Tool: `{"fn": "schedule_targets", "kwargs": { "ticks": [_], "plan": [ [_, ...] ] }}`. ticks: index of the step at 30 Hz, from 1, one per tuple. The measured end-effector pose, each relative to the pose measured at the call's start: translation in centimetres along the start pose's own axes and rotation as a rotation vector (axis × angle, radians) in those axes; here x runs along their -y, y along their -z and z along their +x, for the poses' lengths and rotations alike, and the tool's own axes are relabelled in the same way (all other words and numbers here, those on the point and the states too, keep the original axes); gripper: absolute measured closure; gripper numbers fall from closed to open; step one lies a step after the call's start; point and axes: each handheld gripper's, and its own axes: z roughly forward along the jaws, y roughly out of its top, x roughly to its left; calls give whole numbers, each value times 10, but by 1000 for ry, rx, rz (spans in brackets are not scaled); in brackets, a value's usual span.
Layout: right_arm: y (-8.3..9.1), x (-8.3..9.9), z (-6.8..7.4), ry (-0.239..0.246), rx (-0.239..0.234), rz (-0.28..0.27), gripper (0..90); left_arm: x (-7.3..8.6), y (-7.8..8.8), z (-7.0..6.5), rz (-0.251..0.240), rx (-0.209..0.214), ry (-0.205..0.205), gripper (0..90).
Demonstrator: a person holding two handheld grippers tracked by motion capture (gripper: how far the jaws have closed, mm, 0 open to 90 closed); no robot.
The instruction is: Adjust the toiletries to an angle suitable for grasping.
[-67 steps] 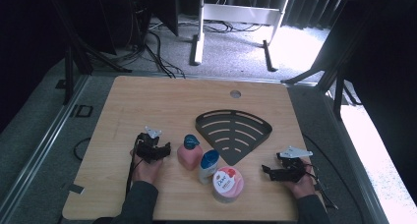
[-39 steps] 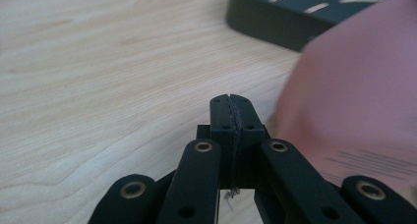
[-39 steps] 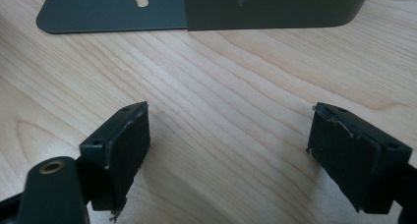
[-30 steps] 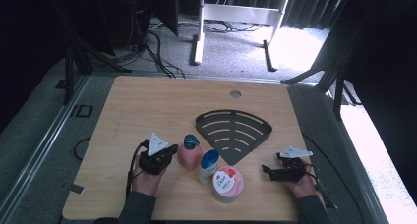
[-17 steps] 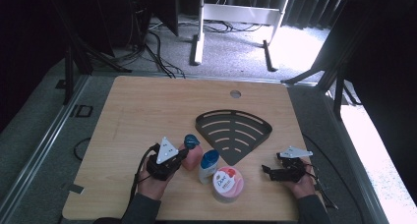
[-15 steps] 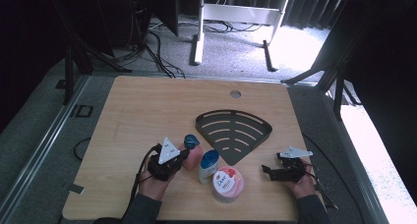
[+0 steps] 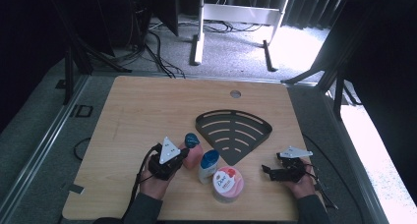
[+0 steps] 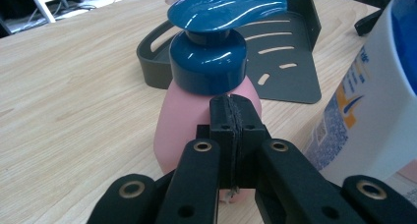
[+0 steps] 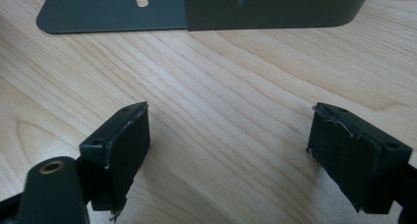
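Observation:
A pink pump bottle (image 7: 194, 156) (image 8: 189, 116) with a dark blue cap (image 8: 216, 22) stands at the front middle of the wooden table (image 7: 147, 111). My left gripper (image 7: 182, 156) (image 8: 231, 117) is shut, its pads pressed together with nothing between them. Its tips sit right at the bottle's side, below the cap; I cannot tell whether they touch it. My right gripper (image 7: 268, 171) (image 9: 228, 150) rests open at the front right, low over bare wood, just short of the dark corner tray (image 7: 235, 133) (image 9: 255, 8).
A white bottle with a blue cap (image 7: 209, 165) (image 8: 373, 101) stands right of the pink one. A pink jar with a white label (image 7: 227, 183) sits in front of it. The tray (image 8: 290, 57) lies behind the bottles. A small round hole (image 7: 235, 94) marks the table's far side.
My left gripper has moved to the right, from open wood up to the pink bottle's side. The right gripper and the bottles have stayed in place.

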Motion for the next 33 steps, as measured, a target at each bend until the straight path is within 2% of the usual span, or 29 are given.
{"fn": "schedule_targets", "kwargs": {
  "ticks": [4, 5, 11, 14, 17, 22, 29, 33],
  "plan": [
    [0, 0, 0, 0, 0, 0, 157, 0, -2, 0, 14, -9, -3, 893],
    [0, 0, 0, 0, 0, 0, 157, 1, -7, -1, 31, 0, -8, 893],
    [0, 0, 0, 0, 0, 0, 157, 0, -14, -4, 38, 19, -8, 892],
    [0, 0, 0, 0, 0, 0, 157, -3, -17, -7, 44, 13, -15, 892],
    [0, 0, 0, 0, 0, 0, 157, -7, -20, -11, 49, 16, -28, 890],
    [0, 0, 0, 0, 0, 0, 157, -18, -27, -18, 48, 26, -76, 891],
    [0, 0, 0, 0, 0, 0, 157, -20, -32, -14, 47, 17, -86, 893],
    [0, 0, 0, 0, 0, 0, 157, -22, -36, -10, 45, 4, -64, 893]
  ]
}}
